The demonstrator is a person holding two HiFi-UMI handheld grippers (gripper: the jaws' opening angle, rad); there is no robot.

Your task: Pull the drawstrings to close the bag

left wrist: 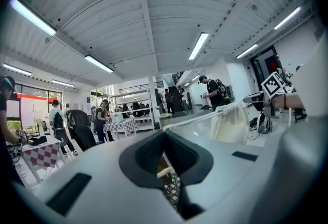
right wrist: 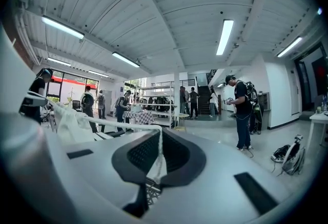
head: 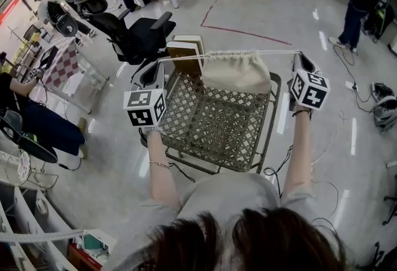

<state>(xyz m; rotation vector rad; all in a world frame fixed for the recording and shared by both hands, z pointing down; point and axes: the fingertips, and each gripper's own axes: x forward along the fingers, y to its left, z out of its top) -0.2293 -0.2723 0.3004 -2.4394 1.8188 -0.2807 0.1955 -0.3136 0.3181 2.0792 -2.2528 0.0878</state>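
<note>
One wire-mesh table (head: 214, 124), seen from above. Over its far edge, one cream cloth bag (head: 237, 74), its mouth gathered into pleats and strung on a drawstring (head: 282, 51) drawn level and taut. Hard to tell whether resting on the mesh or hanging just clear of it. Looks light and limp, with no stiffness to push against. Likely to swing or slide along the cord if tugged unevenly. Nothing fragile in sight.

Two grippers, one to each side of the bag and well apart. Jaws of the left gripper (head: 161, 65) pressed together, pinching the left end of the drawstring. Jaws of the right gripper (right wrist: 160, 159) likewise clamped on the right end. Best to take hold out on the cord ends, not on the cloth. Thin, smooth cord — apt to slip through the pads unless squeezed firmly, so calls for an even pull straight outward on both sides.

Two drawstring ends, seemingly one line of cord through the hem. Mouth judged nearly or fully closed — little slack left to take up.
</note>
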